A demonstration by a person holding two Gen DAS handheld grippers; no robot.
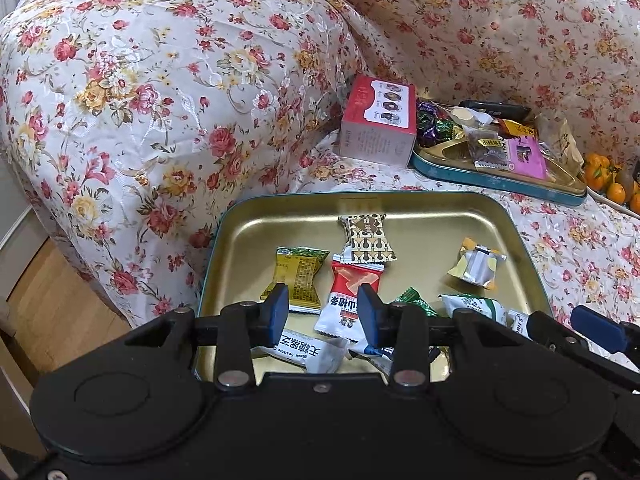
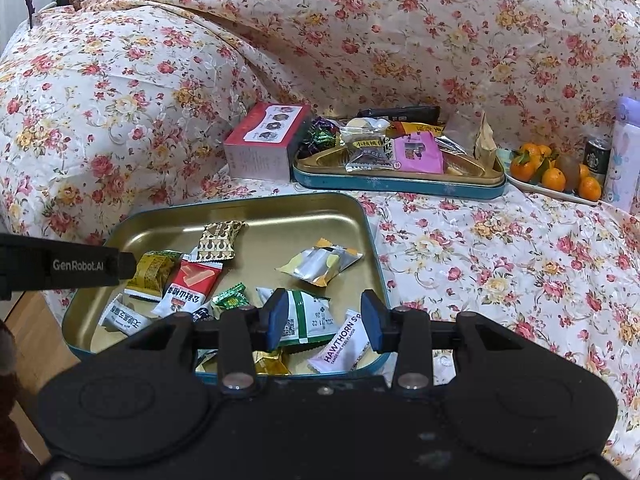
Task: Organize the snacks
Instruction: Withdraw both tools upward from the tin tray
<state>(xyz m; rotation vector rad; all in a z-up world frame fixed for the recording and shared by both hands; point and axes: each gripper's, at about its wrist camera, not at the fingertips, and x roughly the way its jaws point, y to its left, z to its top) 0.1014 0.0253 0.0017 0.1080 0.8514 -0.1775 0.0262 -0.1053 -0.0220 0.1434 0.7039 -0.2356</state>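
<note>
Left wrist view: the left gripper (image 1: 324,312) is held apart and empty above the red-and-white snack (image 1: 347,300) in the near tin (image 1: 460,208). The right gripper (image 2: 324,316), also apart and empty, is hung over the green-and-white packet (image 2: 304,316). Two packets could be pinched together, since they are overlapped.

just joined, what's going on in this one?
Snack sorting on a floral-covered sofa. A person holds two tongs over the near tin tray of loose wrapped snacks. Left tongs hover open above the red-and-white packet; right tongs hover open above the green-and-white packet. Neither grips anything. The divided tray behind already holds snacks.
</note>
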